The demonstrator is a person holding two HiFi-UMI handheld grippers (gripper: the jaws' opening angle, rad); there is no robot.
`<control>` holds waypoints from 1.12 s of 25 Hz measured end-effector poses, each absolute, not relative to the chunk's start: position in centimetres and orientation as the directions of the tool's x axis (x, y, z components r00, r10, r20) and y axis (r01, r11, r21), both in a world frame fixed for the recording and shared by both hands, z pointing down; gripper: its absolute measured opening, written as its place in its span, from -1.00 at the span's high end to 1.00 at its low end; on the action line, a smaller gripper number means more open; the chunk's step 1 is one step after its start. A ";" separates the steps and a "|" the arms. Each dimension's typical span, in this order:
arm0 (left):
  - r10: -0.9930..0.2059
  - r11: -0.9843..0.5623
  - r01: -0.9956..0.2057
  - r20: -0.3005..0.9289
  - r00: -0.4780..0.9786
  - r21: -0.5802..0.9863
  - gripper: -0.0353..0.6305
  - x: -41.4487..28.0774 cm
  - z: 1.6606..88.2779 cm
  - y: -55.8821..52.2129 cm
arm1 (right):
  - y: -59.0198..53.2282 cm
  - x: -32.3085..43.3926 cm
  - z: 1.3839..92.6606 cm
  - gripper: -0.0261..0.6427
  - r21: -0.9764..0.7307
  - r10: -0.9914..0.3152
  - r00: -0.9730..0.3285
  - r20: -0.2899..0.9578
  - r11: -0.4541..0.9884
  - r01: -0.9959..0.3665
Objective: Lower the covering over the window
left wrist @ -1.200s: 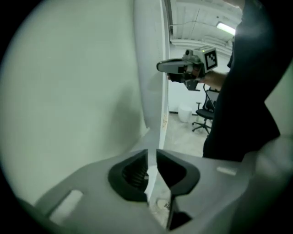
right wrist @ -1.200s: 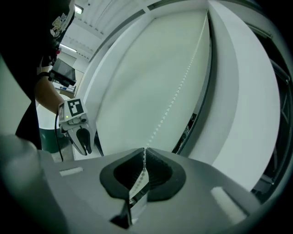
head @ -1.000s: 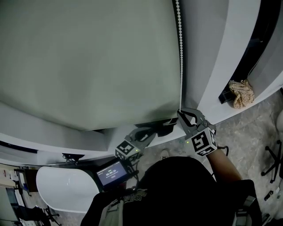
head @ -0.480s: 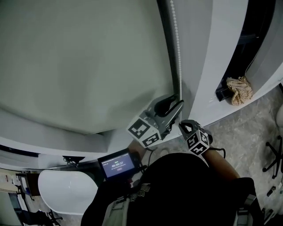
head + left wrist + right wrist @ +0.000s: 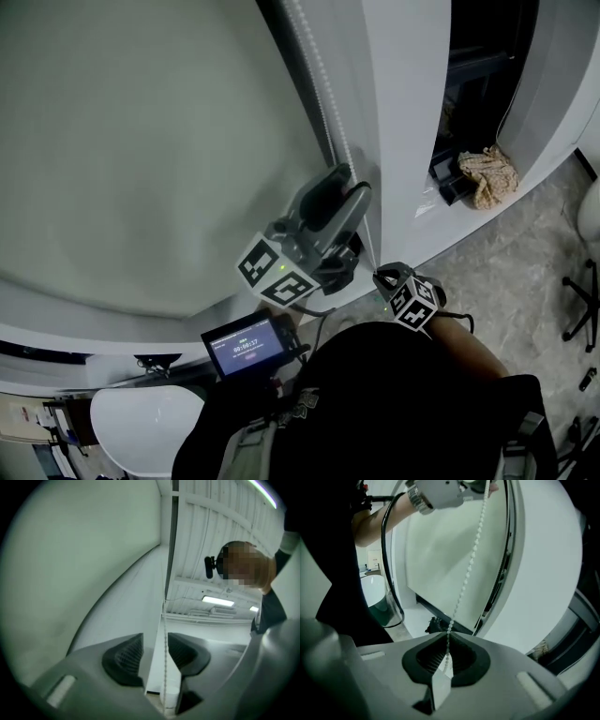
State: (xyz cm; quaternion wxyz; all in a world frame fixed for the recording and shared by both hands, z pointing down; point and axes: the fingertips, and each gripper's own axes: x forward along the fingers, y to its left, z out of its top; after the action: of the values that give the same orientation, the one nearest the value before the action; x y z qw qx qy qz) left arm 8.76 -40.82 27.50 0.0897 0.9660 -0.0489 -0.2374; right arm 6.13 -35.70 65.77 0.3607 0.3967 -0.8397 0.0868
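Note:
The pale grey roller blind [image 5: 141, 141] covers most of the window. Its white bead chain [image 5: 323, 89] hangs down the blind's right edge. My left gripper [image 5: 345, 185] is raised at the chain. Its jaws are opening, and the bead chain [image 5: 165, 660] runs loose between the dark pads [image 5: 124, 660] without being pressed. Lower down, my right gripper [image 5: 384, 275] is shut on the bead chain [image 5: 461, 588] at its bottom end. A white plastic connector [image 5: 440, 684] hangs just under the right gripper [image 5: 447, 658].
A white window post [image 5: 403, 112] stands right of the chain. A crumpled beige cloth [image 5: 486, 176] lies on the sill beyond it. A small lit screen [image 5: 246, 343] sits below the blind, with a white round seat [image 5: 141, 431] at lower left and a chair base [image 5: 581, 291] at far right.
My left gripper rose from under the blind's lower edge to the chain, then higher along it, and its jaws spread. My right gripper dropped slightly, still holding the chain.

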 end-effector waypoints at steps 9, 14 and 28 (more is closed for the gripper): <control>-0.131 -0.986 -0.061 -0.506 0.852 0.153 0.50 7.9 24.6 -40.0 | -34.4 4.3 68.1 0.90 0.038 -0.475 -0.486 0.734 0.743 -0.668; -0.124 -0.990 -0.080 -0.460 0.879 0.114 0.86 7.7 25.3 -39.6 | -33.7 4.4 68.8 0.89 0.002 -0.431 -0.493 0.756 0.753 -0.657; -0.363 -0.922 -0.346 -0.079 0.928 0.174 0.86 4.1 42.6 -42.9 | -36.2 9.0 51.4 0.77 -0.256 -0.774 -0.611 0.167 0.565 -0.784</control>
State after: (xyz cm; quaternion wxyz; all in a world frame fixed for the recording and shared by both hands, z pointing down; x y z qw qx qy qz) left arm 4.14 -42.94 42.59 0.0786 0.9787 -0.1813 -0.0550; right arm 8.99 -36.22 51.44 0.0178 0.4404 -0.8844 0.1537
